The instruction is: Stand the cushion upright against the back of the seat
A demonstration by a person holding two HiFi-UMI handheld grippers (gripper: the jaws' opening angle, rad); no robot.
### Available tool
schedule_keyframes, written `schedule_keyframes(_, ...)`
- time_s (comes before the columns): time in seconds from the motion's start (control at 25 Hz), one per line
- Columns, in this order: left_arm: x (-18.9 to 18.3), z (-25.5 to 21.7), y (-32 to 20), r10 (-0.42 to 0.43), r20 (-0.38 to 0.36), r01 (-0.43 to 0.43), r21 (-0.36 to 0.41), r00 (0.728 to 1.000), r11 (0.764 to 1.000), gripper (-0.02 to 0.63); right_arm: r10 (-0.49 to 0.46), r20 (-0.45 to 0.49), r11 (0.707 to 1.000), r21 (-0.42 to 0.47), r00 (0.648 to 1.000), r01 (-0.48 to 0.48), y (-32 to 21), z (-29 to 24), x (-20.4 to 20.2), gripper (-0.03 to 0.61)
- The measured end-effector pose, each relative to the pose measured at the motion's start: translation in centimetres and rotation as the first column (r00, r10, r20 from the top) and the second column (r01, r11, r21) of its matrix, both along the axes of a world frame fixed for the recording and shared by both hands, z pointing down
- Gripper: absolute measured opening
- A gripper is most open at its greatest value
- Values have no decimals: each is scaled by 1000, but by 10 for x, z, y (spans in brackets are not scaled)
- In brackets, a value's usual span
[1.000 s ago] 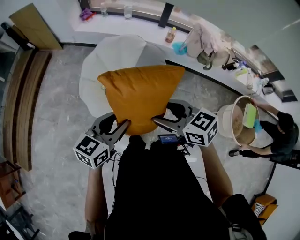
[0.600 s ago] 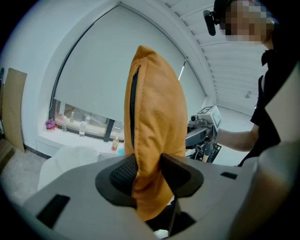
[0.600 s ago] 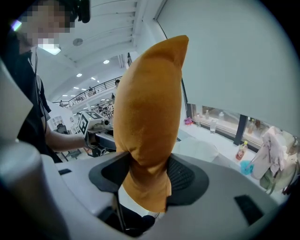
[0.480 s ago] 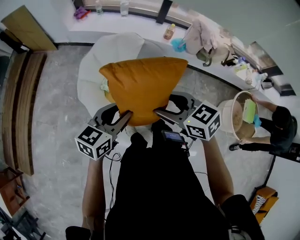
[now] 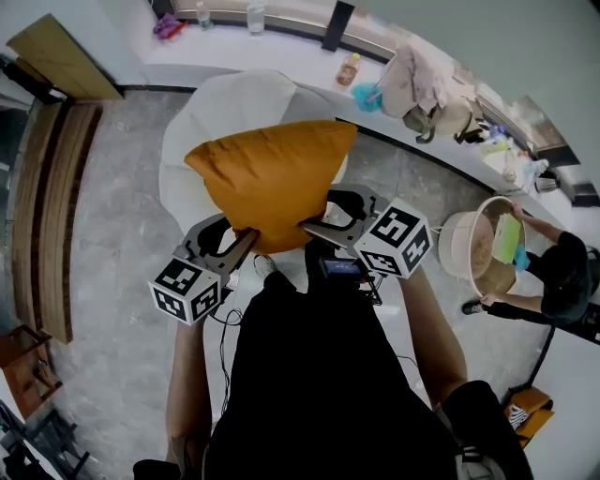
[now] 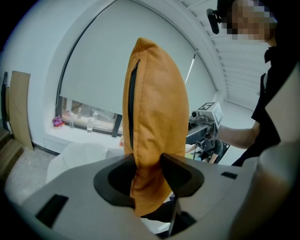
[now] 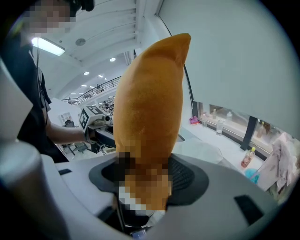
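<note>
Item: orange cushion (image 5: 272, 183). We hold it between both grippers, raised in front of our body. In the head view it overlaps the near part of the seat (image 5: 225, 103). We cannot tell whether it touches the seat.

Grip, left: the left gripper (image 5: 246, 242) has its jaws closed on the cushion's lower corner. In the left gripper view the cushion stands on end, with a dark zip (image 6: 131, 108) running up its near edge.

Grip, right: the right gripper (image 5: 314, 228) is clamped on the opposite lower corner. The cushion rises upright from its jaws in the right gripper view.

Seat: white and rounded, on a grey floor (image 5: 122, 234). The cushion hides its near side from the head view.

Beyond the seat:
- a white ledge (image 5: 281, 52) along the window
- two clear bottles (image 5: 255, 14) on the ledge
- an orange-capped bottle (image 5: 351, 67)
- a teal object (image 5: 367, 97)
- a heap of pale cloth and bags (image 5: 417, 82)

Left: a wooden bench (image 5: 47, 206) and a leaning board (image 5: 66, 56).

Right, well apart: another person (image 5: 562, 277) bends over a round tub (image 5: 478, 246).
</note>
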State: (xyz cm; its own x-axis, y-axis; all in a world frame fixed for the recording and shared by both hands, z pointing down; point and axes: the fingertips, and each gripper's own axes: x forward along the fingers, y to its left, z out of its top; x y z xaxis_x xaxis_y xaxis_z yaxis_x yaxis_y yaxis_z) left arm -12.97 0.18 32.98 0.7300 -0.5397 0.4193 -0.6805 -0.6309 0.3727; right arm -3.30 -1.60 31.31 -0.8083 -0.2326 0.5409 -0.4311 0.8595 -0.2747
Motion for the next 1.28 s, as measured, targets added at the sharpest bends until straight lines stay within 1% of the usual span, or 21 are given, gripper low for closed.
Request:
schedule_keyframes(0.16, 11, 8, -25, -36, 41, 37, -18, 999, 999, 181, -54, -14, 999, 3, 998, 54, -28, 10, 10, 261)
schedule_keyframes(0.4, 35, 22, -66, -95, 78, 99, -54, 992, 994, 181, -121, -3, 992, -20, 993, 121, -73, 26, 33, 255)
schedule_keyframes(0.6, 52, 55, -93, -123, 139, 138, -103, 983, 985, 181, -185, -18, 982, -36, 983, 184, -103, 59, 47, 252)
schedule_keyframes(0.76, 62, 83, -113, -138, 202, 164, -117, 970, 979, 181, -238, -22, 971, -41, 971, 237, -125, 89, 56, 245)
schedule_keyframes(1.0, 66, 139, -128, -125, 272, 173, -159, 954, 972, 181, -290, -18, 956, -44, 957, 289, -144, 146, 57, 230)
schedule_keyframes(1.12, 68, 179, -134, -96, 322, 162, -183, 942, 970, 186, -333, -42, 943, -25, 942, 332, -150, 186, 57, 224)
schedule_keyframes(1.28, 67, 236, -141, -85, 382, 181, -223, 920, 958, 187, -369, -71, 929, -44, 927, 366, -157, 247, 56, 218)
